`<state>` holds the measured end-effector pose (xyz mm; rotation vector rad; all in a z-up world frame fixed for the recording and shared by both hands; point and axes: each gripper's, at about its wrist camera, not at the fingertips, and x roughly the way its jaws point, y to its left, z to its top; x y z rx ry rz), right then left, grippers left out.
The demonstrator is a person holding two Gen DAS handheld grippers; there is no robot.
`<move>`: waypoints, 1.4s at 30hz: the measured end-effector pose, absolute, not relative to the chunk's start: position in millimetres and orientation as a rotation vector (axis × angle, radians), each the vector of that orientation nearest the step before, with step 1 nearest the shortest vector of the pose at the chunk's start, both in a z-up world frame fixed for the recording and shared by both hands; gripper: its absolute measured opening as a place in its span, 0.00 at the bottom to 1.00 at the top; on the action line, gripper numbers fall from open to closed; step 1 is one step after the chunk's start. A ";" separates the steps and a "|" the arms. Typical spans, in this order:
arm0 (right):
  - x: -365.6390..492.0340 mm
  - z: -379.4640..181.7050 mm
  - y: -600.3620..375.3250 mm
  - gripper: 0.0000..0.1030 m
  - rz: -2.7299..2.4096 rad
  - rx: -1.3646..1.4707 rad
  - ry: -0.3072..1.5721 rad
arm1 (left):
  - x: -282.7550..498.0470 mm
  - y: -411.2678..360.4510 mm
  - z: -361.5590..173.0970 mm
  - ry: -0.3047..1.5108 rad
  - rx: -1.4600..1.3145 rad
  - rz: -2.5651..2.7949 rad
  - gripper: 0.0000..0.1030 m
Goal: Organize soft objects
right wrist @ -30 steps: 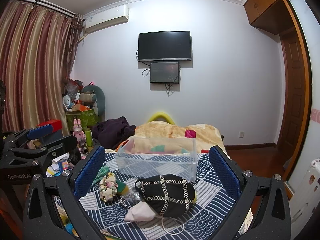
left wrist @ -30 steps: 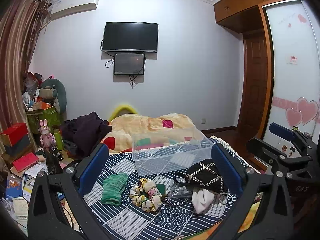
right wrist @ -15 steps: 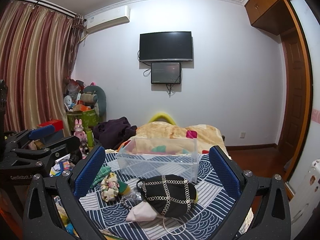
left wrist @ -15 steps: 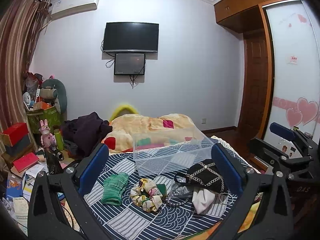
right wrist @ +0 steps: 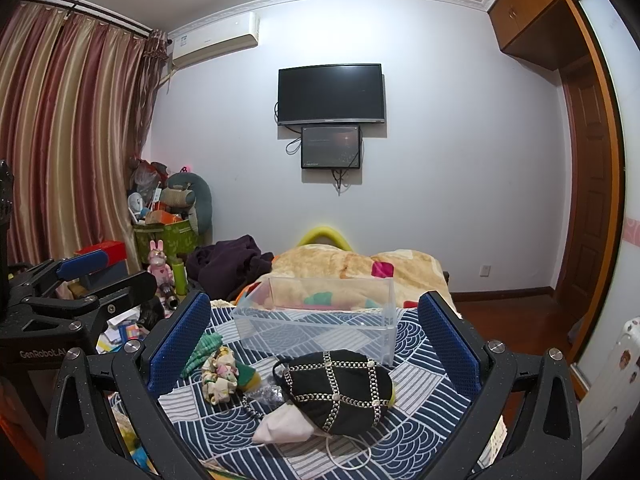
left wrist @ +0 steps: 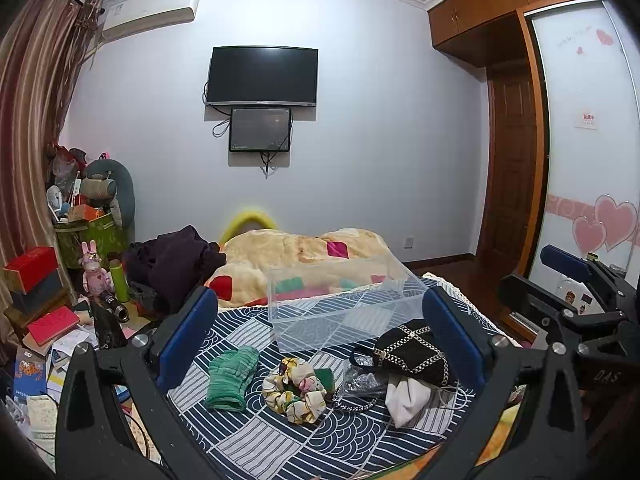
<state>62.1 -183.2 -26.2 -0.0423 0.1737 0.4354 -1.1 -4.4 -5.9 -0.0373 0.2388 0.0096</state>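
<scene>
Left wrist view shows your left gripper (left wrist: 320,336) spread wide and empty, the green glove (left wrist: 233,376) lying low between its fingers.

Bedroom with pale lilac walls (right wrist: 440,180). Wall-mounted black television (right wrist: 331,94) above a smaller dark screen (right wrist: 330,147). White air conditioner (right wrist: 214,40) near striped red-gold curtains (right wrist: 68,140). Wooden door (left wrist: 514,160) and overhead cupboards (left wrist: 500,4) at right. Bed (left wrist: 256,432) under navy patterned cover.
</scene>
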 end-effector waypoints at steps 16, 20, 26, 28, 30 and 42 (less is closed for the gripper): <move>64.1 -25.1 -184.1 1.00 0.429 -0.036 0.171 | -1.9 -5.4 -1.6 0.236 -0.029 0.005 1.00; 65.2 -26.5 -184.2 1.00 0.429 -0.035 0.171 | -1.8 -6.2 -1.9 0.236 -0.028 0.004 1.00; 66.1 -28.2 -185.3 1.00 0.431 -0.034 0.172 | -1.3 -7.4 -2.8 0.235 -0.028 0.004 1.00; 67.9 -29.2 -184.9 1.00 0.432 -0.034 0.176 | -0.2 -7.2 -3.7 0.239 -0.027 0.004 1.00; 71.1 -33.4 -184.9 1.00 0.433 -0.034 0.189 | 3.1 -6.3 -6.5 0.247 -0.026 0.004 1.00; 113.6 -91.1 -192.8 0.99 0.401 -0.046 0.414 | 47.6 41.6 -81.2 0.483 -0.102 0.063 0.87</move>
